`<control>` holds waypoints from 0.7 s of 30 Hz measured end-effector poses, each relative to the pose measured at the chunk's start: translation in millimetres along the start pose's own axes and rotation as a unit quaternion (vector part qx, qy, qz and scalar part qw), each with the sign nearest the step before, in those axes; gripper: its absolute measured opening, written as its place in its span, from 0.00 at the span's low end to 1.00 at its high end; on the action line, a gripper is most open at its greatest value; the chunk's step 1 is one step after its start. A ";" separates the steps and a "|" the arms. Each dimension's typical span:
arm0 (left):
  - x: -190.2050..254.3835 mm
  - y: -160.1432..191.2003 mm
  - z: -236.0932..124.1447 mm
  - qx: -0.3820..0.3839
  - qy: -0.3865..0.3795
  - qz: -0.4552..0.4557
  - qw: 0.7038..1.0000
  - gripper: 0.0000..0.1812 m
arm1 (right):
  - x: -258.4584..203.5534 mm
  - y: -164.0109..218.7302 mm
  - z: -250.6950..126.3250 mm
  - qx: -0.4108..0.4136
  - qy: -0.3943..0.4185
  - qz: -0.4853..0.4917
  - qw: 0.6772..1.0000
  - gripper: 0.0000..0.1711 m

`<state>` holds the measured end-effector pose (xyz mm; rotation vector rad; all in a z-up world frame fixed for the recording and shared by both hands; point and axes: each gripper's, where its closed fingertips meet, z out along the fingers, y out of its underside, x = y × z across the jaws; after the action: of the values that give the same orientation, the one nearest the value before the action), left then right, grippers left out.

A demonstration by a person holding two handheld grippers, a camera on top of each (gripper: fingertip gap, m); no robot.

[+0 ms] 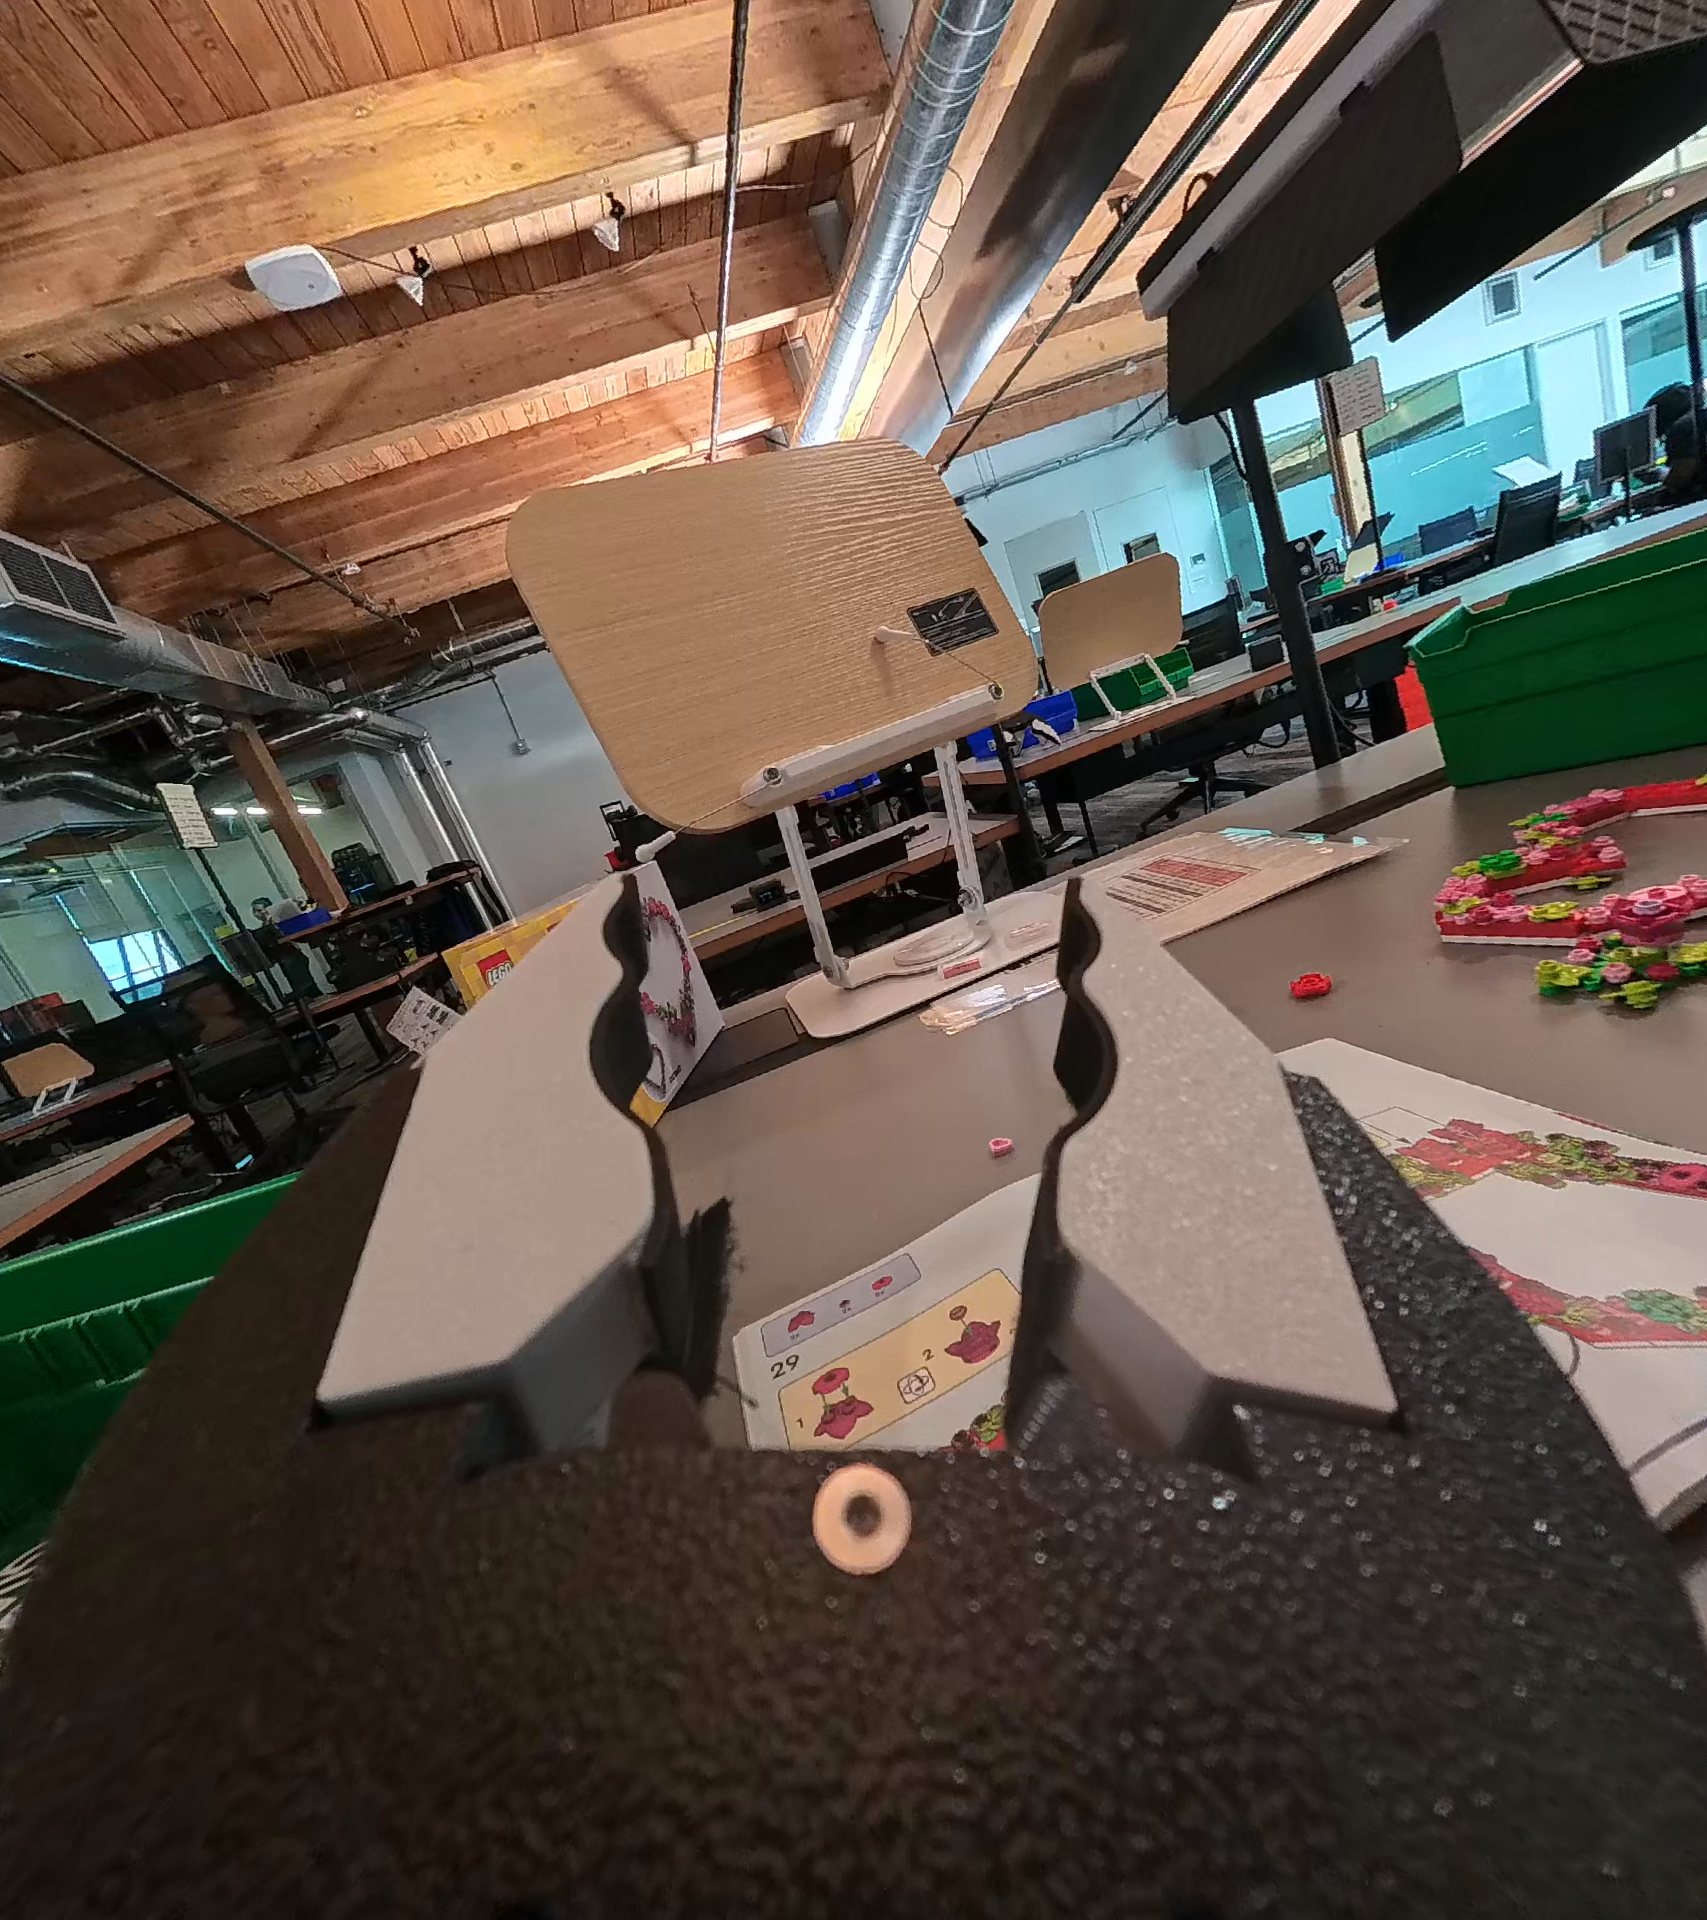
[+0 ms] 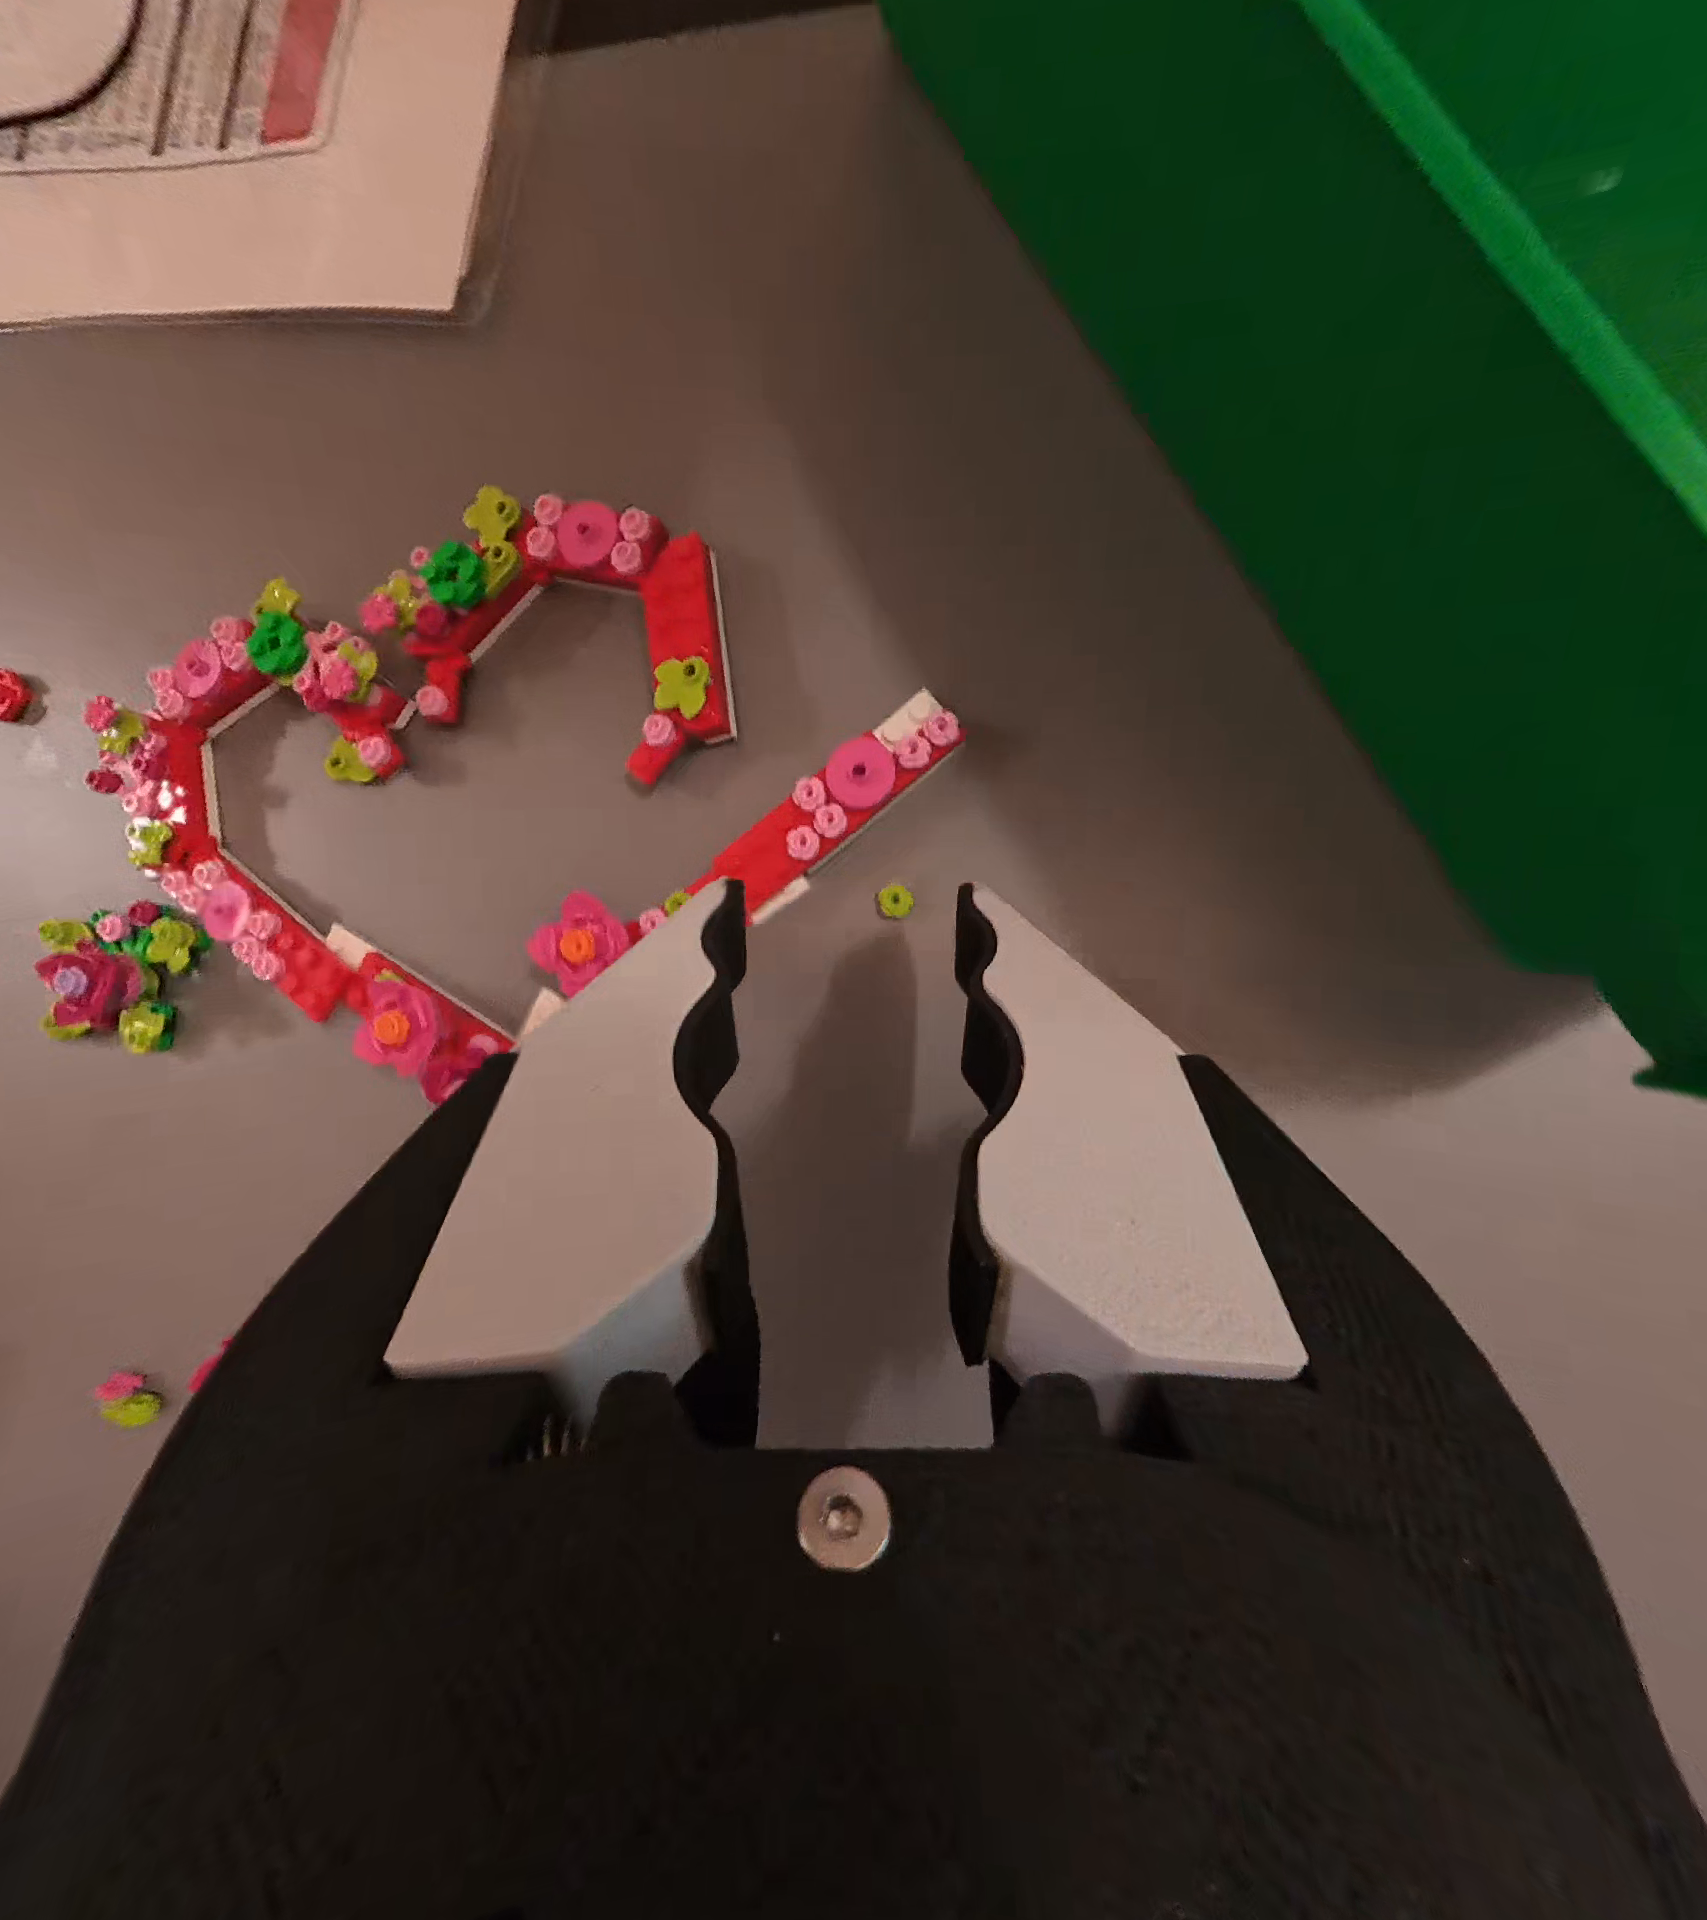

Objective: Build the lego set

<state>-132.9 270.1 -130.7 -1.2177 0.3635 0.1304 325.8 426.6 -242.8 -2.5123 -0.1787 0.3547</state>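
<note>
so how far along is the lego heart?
Partly built. Done: two red heart sections, one and another, carry flowers, and a straight strip too, but they lie apart, unjoined. In hand: nothing; the left gripper and right gripper are both open and empty. Left: join the sections, add loose bits like the lime stud and flower cluster.

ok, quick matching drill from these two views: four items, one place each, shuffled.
1. lime stud
2. booklet
3. green bin
4. red rose

a. under the left tool
b. just ahead of the right tool tips
c. far left of the heart, right view
d. upper right, right view

Pairs: 1-b, 2-a, 3-d, 4-c
</note>
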 end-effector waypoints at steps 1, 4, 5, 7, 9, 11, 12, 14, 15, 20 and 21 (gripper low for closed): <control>0.0 0.0 0.2 0.000 0.000 -0.001 1.000 0.43 | -3.1 -2.1 5.0 -0.017 -0.005 0.007 1.000 0.24; -0.8 -0.7 0.3 0.002 0.000 -0.005 1.000 0.43 | -18.2 1.6 17.9 -0.078 -0.021 0.010 0.997 0.28; -1.1 -1.0 0.1 0.003 0.000 -0.008 1.000 0.43 | -19.9 4.8 22.0 -0.098 -0.015 0.006 0.995 0.29; -1.9 -1.9 -0.4 0.006 0.000 -0.014 1.000 0.42 | -18.9 10.0 29.0 -0.127 0.006 0.001 0.992 0.30; -2.8 -2.4 -0.8 0.007 0.000 -0.021 1.000 0.42 | -15.5 13.1 34.4 -0.143 0.028 -0.002 0.989 0.30; -4.0 -2.9 -1.0 0.009 -0.001 -0.026 1.000 0.42 | -13.8 14.3 36.8 -0.151 0.046 -0.010 0.987 0.28; -4.5 -3.3 -1.1 0.010 -0.001 -0.028 1.000 0.42 | -14.4 15.5 37.0 -0.156 0.050 -0.015 0.986 0.27; -4.8 -3.6 -1.4 0.011 -0.001 -0.028 1.000 0.42 | -13.4 17.6 36.7 -0.165 0.064 -0.034 0.984 0.23; -4.6 -3.5 -1.3 0.011 -0.001 -0.027 1.000 0.42 | -12.6 18.8 36.6 -0.169 0.070 -0.044 0.982 0.21; -2.9 -3.5 -0.9 0.010 0.002 -0.024 1.000 0.42 | -9.5 19.3 36.8 -0.165 0.086 -0.067 0.980 0.14; -2.9 -3.3 -0.8 0.009 0.002 -0.024 1.000 0.42 | -9.3 19.0 36.8 -0.164 0.085 -0.070 0.980 0.14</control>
<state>-134.7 268.5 -127.0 -1.2072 0.3381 0.0832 307.1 429.0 -280.9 -2.8172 -0.3714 0.0544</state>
